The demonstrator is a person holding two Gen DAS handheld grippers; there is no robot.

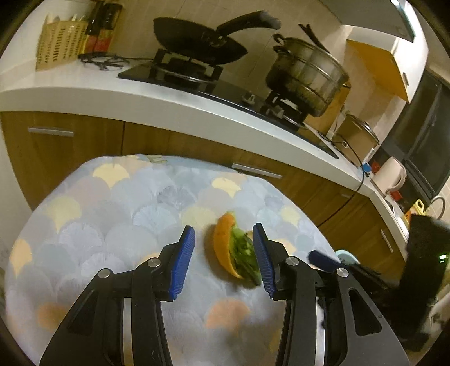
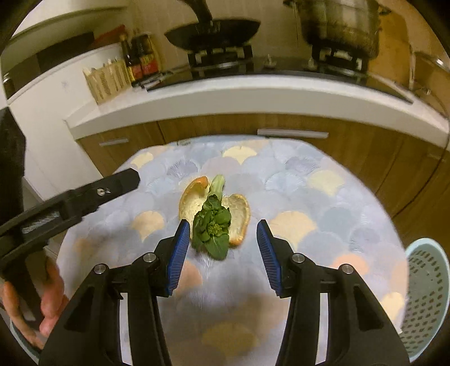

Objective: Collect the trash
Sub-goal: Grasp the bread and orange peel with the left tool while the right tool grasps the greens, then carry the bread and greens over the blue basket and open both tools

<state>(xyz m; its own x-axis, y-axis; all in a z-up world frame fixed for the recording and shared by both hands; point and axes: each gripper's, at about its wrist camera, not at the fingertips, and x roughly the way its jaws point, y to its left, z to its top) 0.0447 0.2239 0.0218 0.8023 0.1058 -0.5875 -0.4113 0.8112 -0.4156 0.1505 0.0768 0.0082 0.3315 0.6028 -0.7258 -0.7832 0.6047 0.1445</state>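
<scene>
An orange peel [image 2: 197,201] lies on the patterned tablecloth [image 2: 309,202] with a green leafy vegetable scrap [image 2: 212,225] on top of it. My right gripper [image 2: 222,253] is open just in front of them, the scraps ahead between its blue pads. In the left wrist view the same peel [image 1: 222,245] and greens [image 1: 243,252] lie between the open jaws of my left gripper [image 1: 225,261], nearer its right pad. The left gripper also shows in the right wrist view [image 2: 84,197], at the left. The right gripper's blue pad [image 1: 323,260] shows at the right of the left wrist view.
A light-blue perforated basket [image 2: 427,298] stands at the table's right edge. Behind the table runs a white counter [image 2: 225,93] with wooden cabinets, a hob with a black pan [image 2: 213,31] and a steel pot [image 2: 343,25], a woven holder and sauce bottles [image 2: 140,59].
</scene>
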